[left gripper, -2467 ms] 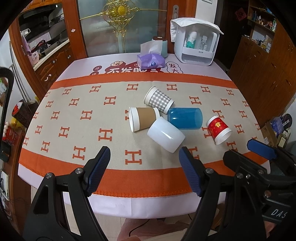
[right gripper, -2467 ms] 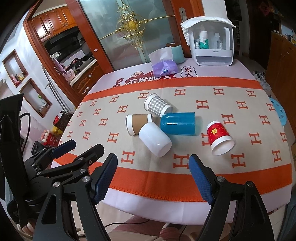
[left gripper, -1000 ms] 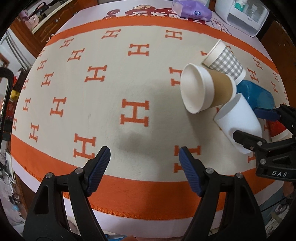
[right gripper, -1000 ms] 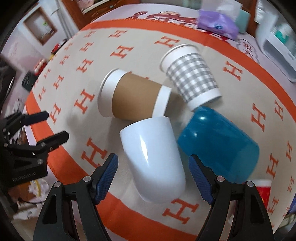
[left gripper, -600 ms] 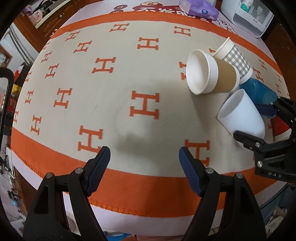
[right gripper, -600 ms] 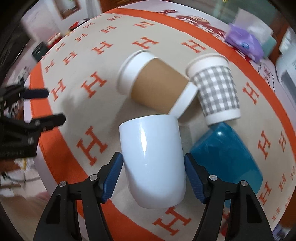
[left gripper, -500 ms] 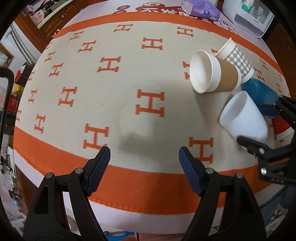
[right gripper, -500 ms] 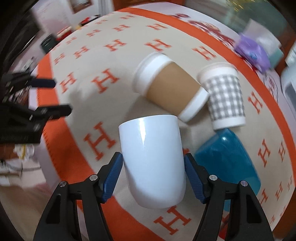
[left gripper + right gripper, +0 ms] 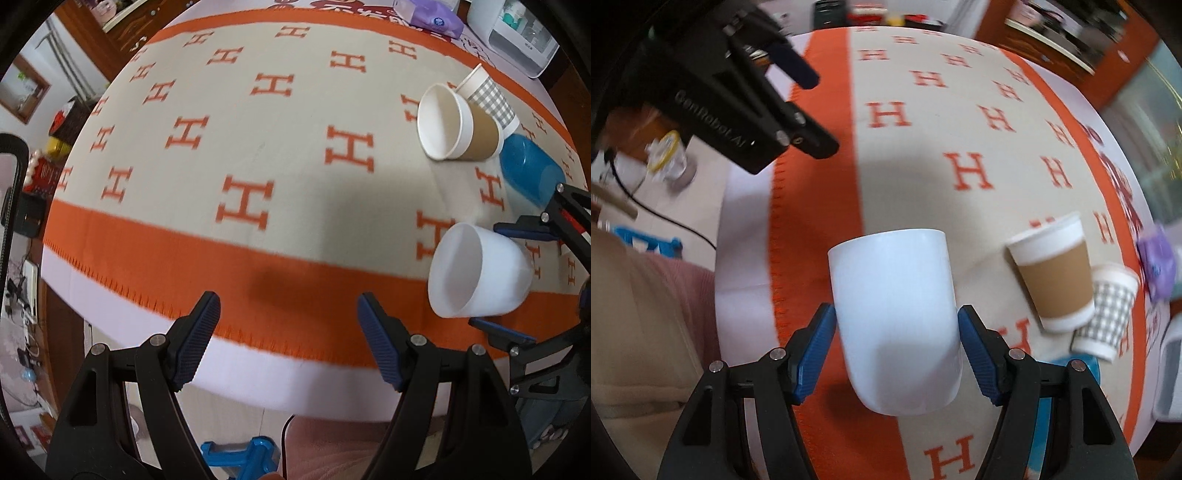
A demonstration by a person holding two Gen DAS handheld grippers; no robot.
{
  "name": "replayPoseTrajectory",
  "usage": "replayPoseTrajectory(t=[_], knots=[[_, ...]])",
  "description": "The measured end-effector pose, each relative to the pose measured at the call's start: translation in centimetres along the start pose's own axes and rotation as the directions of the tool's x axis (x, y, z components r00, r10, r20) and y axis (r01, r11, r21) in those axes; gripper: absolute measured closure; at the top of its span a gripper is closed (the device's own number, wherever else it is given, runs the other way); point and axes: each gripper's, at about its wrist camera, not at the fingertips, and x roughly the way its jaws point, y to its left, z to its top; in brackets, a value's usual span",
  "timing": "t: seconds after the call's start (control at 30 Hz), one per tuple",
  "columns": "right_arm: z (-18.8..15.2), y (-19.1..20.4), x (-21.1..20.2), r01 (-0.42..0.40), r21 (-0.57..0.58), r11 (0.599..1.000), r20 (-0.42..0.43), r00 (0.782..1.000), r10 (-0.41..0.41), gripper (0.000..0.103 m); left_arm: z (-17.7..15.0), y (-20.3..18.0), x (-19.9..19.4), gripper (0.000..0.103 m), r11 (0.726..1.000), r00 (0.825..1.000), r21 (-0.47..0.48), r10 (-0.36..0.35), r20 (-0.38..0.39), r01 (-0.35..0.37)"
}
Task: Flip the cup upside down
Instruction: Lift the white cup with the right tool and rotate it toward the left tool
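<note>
In the right wrist view, the translucent blue plastic cup (image 9: 1067, 363) shows only as a sliver behind the right gripper (image 9: 897, 347) at four o'clock. The purple tissue pack (image 9: 1156, 266) at three o'clock is smeared by blur. In the left wrist view, the white storage box (image 9: 521, 35) is cut off at one o'clock.
</note>
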Motion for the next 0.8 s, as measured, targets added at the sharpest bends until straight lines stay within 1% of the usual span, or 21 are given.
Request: replayPoseTrajectory(t=[0.13, 0.17, 0.23, 0.3, 0.33, 0.37, 0.6, 0.73, 0.8], knots=[[-0.1, 1.9, 0.9, 0.036, -0.099, 0.994, -0.024, 0.999, -0.039, 0.034, -1.8, 0.4, -0.1, 0.029, 1.000, 1.000, -0.020, -0.003, -0.006, 0.003], [-0.1, 2.4, 0.8, 0.054, -0.119, 0.991, -0.015, 0.998, -0.056, 0.034, -2.1, 0.4, -0.2, 0.029, 1.000, 1.000, -0.025, -0.004, -0.006, 0.004], [-0.1, 3.0, 0.7, 0.053, -0.138, 0.989, -0.018, 0.998, -0.056, 0.033, -2.8, 0.4, -0.3, 0.029, 0.999, 1.000, -0.035, -0.007, -0.005, 0.007], [-0.2, 3.3, 0.4, 0.067, -0.142, 0.988, -0.012, 0.998, -0.069, 0.025, -3.4, 0.4, -0.5, 0.029, 0.999, 1.000, -0.043, -0.010, -0.001, 0.010], [-0.1, 3.4, 0.2, 0.081, -0.146, 0.986, -0.002, 0.997, -0.082, 0.022, -3.7, 0.4, -0.6, 0.029, 0.999, 1.000, -0.047, -0.010, 0.002, 0.010], [-0.1, 3.6, -0.1, 0.098, -0.150, 0.984, 0.011, 0.995, -0.097, 0.022, -4.0, 0.4, -0.8, 0.029, 0.999, 1.000, -0.050, -0.012, 0.005, 0.012], [-0.9, 3.6, -2.2, 0.136, -0.076, 0.988, 0.025, 0.991, -0.134, 0.022, -5.2, -0.1, -2.3, 0.029, 0.999, 0.999, -0.038, -0.018, 0.034, 0.019], [-1.9, 3.6, -4.3, 0.123, 0.030, 0.992, 0.044, 0.991, -0.125, 0.022, -5.6, -0.9, -3.8, 0.029, 1.000, 0.998, -0.002, -0.016, 0.057, 0.016], [-2.5, 3.4, -5.3, 0.110, 0.114, 0.987, 0.059, 0.991, -0.117, 0.022, -5.7, -1.4, -4.6, 0.029, 1.000, 0.998, 0.020, -0.014, 0.067, 0.013]])
